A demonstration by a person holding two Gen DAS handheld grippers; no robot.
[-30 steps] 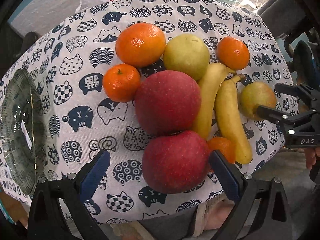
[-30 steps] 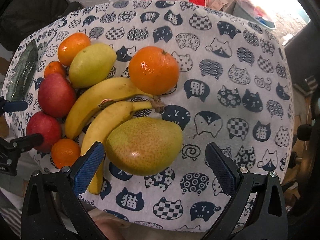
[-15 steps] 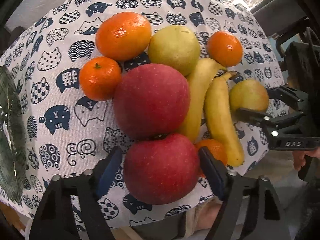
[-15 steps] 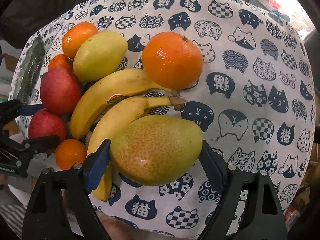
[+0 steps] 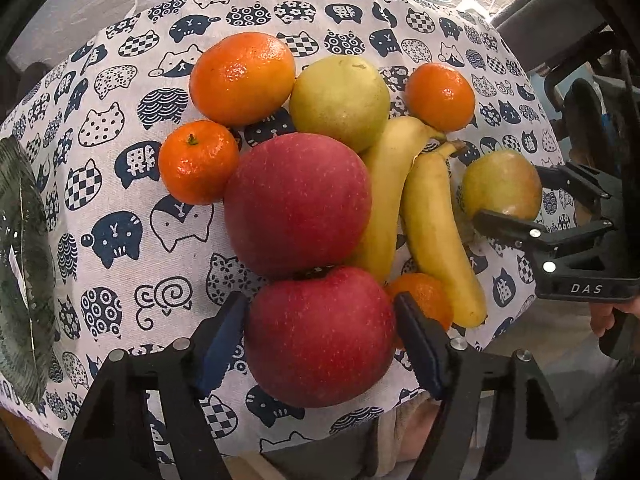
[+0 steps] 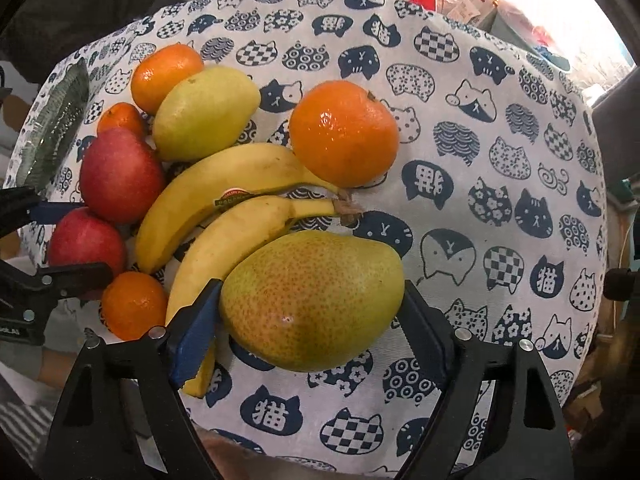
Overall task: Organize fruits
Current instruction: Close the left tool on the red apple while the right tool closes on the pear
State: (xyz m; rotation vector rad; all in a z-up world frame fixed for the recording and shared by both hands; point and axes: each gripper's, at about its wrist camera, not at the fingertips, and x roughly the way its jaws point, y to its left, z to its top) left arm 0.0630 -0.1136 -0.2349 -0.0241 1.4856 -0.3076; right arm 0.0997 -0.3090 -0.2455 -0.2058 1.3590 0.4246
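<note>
- Two grippers worked at the table's near edge: the left gripper (image 5: 320, 340) had pinched the near apple (image 5: 320, 336), its jaws having just closed onto it.
- The right gripper (image 6: 310, 320) had its blue pads against both sides of the pear (image 6: 312, 300), jaws just closed on it.
- A small tangerine (image 5: 424, 296) sat just beside the near apple.
- Beyond lay the far apple (image 5: 296, 204), touching the near one, and two bananas (image 5: 432, 220).
- Farther back were an orange (image 5: 242, 78) and a lemon (image 5: 340, 102).
- A glass plate (image 5: 24, 264) sat at the cat-print cloth's (image 5: 120, 208) left edge.
</note>
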